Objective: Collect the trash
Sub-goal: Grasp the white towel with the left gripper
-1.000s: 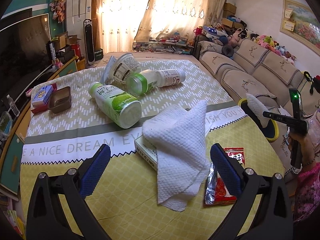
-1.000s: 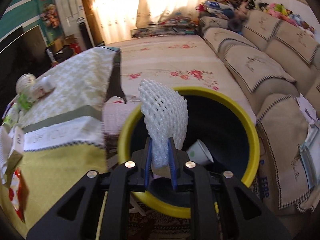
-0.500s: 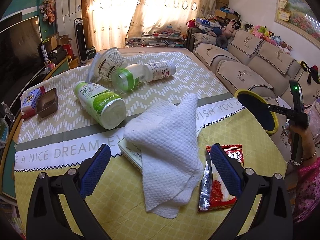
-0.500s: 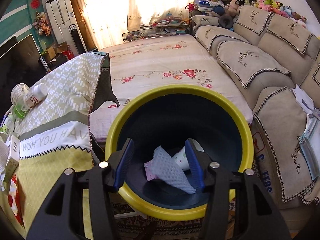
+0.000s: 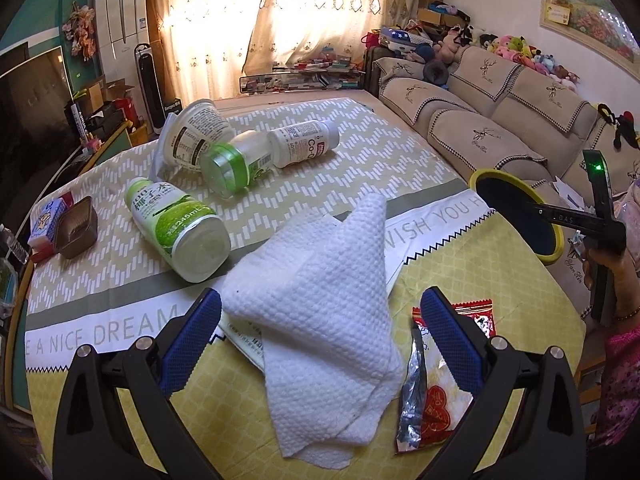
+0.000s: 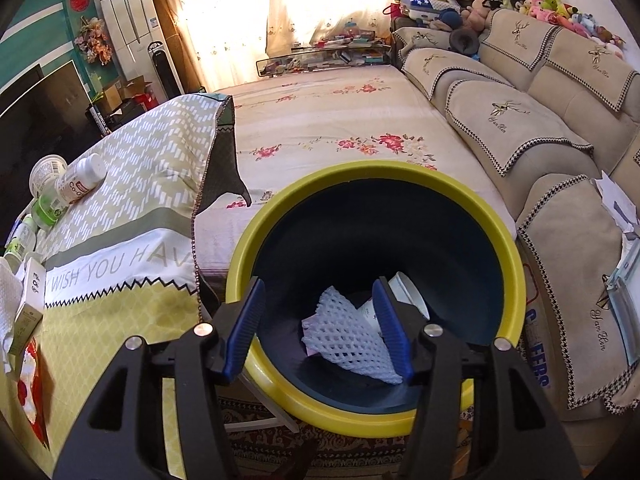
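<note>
Foam net (image 6: 352, 338) in bin (image 6: 400, 418), beside table (image 6: 120, 320).

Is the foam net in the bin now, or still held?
In the bin. The foam net lies on the bottom of the bin, beside a paper cup; the right gripper is open above.

Sunlight is glowing through beige curtains (image 5: 256, 20); a tan sofa (image 5: 500, 120) is lining what looks like the right wall.
</note>
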A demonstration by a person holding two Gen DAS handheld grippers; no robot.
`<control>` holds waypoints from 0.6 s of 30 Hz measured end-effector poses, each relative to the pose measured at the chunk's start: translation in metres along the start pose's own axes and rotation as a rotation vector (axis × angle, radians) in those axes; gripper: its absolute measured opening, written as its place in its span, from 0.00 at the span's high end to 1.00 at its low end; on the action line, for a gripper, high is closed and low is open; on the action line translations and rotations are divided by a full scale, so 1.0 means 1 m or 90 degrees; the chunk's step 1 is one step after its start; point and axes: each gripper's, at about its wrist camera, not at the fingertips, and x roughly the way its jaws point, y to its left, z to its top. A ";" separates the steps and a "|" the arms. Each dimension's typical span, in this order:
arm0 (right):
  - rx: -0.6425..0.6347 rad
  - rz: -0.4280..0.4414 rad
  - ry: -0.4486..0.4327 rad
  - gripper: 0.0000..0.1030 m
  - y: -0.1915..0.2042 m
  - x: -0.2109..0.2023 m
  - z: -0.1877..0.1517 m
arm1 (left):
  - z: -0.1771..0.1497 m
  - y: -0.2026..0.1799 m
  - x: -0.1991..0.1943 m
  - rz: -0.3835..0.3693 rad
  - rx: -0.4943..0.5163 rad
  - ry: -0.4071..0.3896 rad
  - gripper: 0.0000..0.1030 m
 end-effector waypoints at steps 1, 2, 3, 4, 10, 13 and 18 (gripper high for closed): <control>0.000 0.001 0.000 0.48 0.000 0.000 0.000 | 0.000 0.000 0.001 -0.002 -0.001 0.000 0.06; 0.000 0.002 0.001 0.47 0.000 0.000 0.000 | 0.000 0.000 0.003 -0.004 -0.002 0.001 0.08; -0.001 0.002 0.001 0.47 0.000 0.000 0.000 | 0.001 0.000 0.004 -0.006 -0.004 0.004 0.14; -0.001 0.002 0.002 0.47 0.000 0.000 0.000 | 0.001 0.000 0.006 -0.007 -0.007 0.009 0.18; -0.002 0.005 0.003 0.47 0.001 0.001 -0.001 | 0.000 0.004 0.011 -0.017 -0.017 0.022 0.46; -0.004 0.008 0.003 0.47 0.003 0.001 -0.001 | 0.000 0.005 0.007 -0.035 -0.021 0.020 0.66; -0.005 0.012 -0.001 0.47 0.005 0.000 0.000 | 0.004 0.007 -0.011 -0.059 -0.033 -0.007 0.89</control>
